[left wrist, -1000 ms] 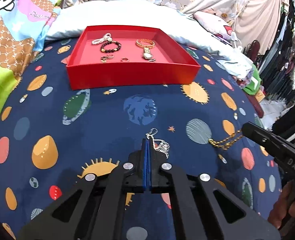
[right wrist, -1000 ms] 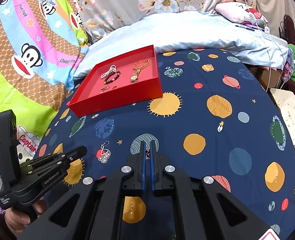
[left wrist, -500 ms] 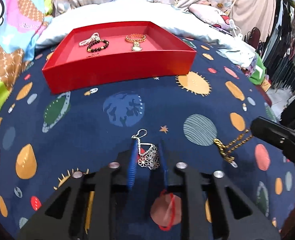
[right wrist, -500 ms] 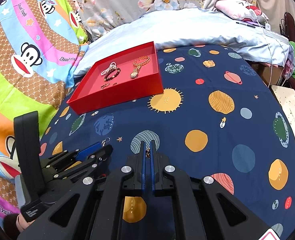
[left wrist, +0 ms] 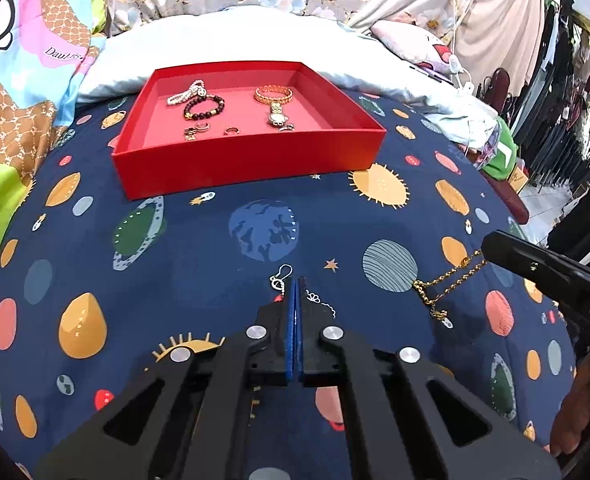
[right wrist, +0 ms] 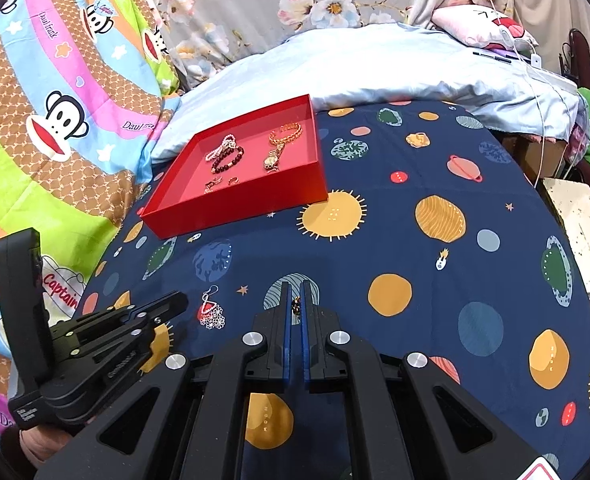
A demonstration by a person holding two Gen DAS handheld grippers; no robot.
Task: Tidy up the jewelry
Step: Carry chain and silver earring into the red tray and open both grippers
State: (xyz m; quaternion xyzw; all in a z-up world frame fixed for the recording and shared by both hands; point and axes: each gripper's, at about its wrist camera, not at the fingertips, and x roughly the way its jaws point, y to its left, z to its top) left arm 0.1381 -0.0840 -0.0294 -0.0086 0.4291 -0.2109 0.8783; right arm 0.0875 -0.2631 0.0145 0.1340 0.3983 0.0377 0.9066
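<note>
Jewelry on a planet-print bed, part of it already in a tray.

A monkey-print quilt [right wrist: 55,120] is bunched at the left, beside the navy sheet [left wrist: 175,260] that covers the bed. The left gripper [left wrist: 297,280] hangs low over the sheet with its jaws pressed together and empty, and the silver earring [right wrist: 212,312] lies flat just beside their tip. Farther back, the red tray [left wrist: 247,160] holds bead bracelets, a gold bracelet, a watch and small rings. A pale blue duvet [right wrist: 375,64] and a floral curtain [right wrist: 275,0] lie behind it. The right gripper [right wrist: 295,285] has narrow jaws pinching a gold chain [left wrist: 447,284], whose end trails onto the sheet. Hanging clothes [left wrist: 567,100] fill the far right.
</note>
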